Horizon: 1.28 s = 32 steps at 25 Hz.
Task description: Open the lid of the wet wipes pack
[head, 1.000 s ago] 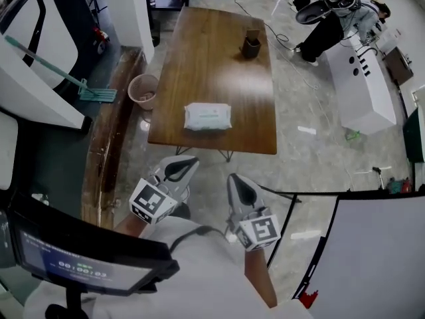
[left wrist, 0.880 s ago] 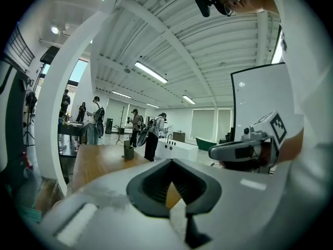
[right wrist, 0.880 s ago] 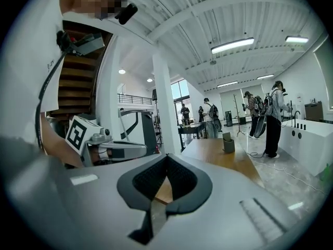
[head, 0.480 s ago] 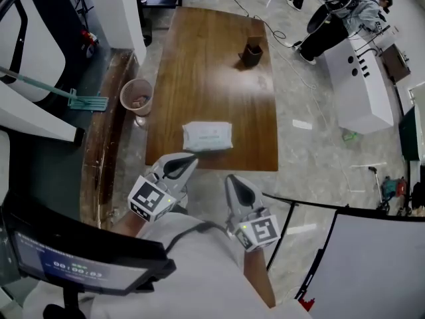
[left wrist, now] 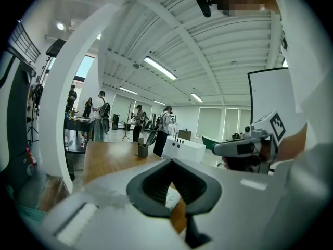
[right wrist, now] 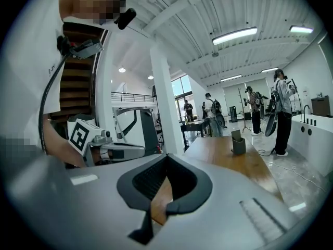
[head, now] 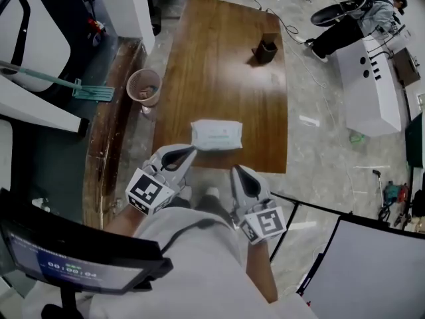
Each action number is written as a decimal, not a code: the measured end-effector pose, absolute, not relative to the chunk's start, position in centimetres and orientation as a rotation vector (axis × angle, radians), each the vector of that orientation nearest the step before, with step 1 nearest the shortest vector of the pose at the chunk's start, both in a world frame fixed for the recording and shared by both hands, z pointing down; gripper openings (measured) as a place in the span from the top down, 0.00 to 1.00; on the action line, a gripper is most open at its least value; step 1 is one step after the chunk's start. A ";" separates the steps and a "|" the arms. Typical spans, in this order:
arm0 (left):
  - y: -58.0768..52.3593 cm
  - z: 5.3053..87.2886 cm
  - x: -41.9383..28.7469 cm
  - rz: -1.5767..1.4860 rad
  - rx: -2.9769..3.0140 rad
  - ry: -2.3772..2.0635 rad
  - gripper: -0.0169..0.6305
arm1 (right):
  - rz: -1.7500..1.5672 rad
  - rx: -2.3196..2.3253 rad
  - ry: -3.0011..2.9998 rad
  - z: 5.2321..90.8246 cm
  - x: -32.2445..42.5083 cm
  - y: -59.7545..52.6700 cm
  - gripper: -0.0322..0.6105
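Note:
The wet wipes pack (head: pixel 216 135) is a white soft pack lying flat near the front edge of the long wooden table (head: pixel 226 65), with its lid down. My left gripper (head: pixel 192 149) hovers just short of that edge, left of the pack and not touching it. Its jaws are shut and hold nothing. My right gripper (head: pixel 236 169) is a little nearer to me, below the pack's right half, also shut and holding nothing. In the left gripper view a sliver of the pack (left wrist: pixel 171 197) shows through the shut left gripper (left wrist: pixel 171 161). The right gripper view shows the shut right gripper (right wrist: pixel 166 156) over the table (right wrist: pixel 223 152).
A small dark holder (head: pixel 267 50) stands at the table's far end. A round bin (head: pixel 144 87) and a mop (head: pixel 73 88) are on the floor to the left. A white counter (head: pixel 372 78) and a person (head: pixel 345 25) are at the right. A monitor (head: pixel 73 258) is near my left arm.
Both grippers have come forward together to the table's front edge, and the pack now lies just ahead of their tips. Both have stayed shut.

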<state>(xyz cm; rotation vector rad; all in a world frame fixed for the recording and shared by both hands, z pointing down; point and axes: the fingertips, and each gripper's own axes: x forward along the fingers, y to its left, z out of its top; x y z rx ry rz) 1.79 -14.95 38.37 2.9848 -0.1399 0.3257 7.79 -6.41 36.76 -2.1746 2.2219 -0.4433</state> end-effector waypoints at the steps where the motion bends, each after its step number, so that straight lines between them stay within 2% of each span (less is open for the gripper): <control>1: -15.0 38.5 1.6 0.325 2.979 -0.151 0.97 | -0.445 -2.167 2.232 36.8 7.7 -6.6 0.94; 9: -16.6 38.7 1.7 0.306 2.973 -0.268 0.97 | -0.413 -2.078 2.354 37.0 8.4 -9.3 0.94; 17: -17.6 40.0 4.4 0.322 2.940 -0.421 0.97 | -0.460 -1.976 2.628 42.1 11.9 -11.8 0.94; 30: -16.9 48.0 9.0 0.534 2.814 -0.588 0.96 | -0.441 -1.677 3.116 50.4 14.4 -14.5 0.94; 32: -16.9 49.7 9.3 0.568 2.791 -0.606 0.96 | -0.447 -1.640 3.182 51.8 14.5 -14.7 0.89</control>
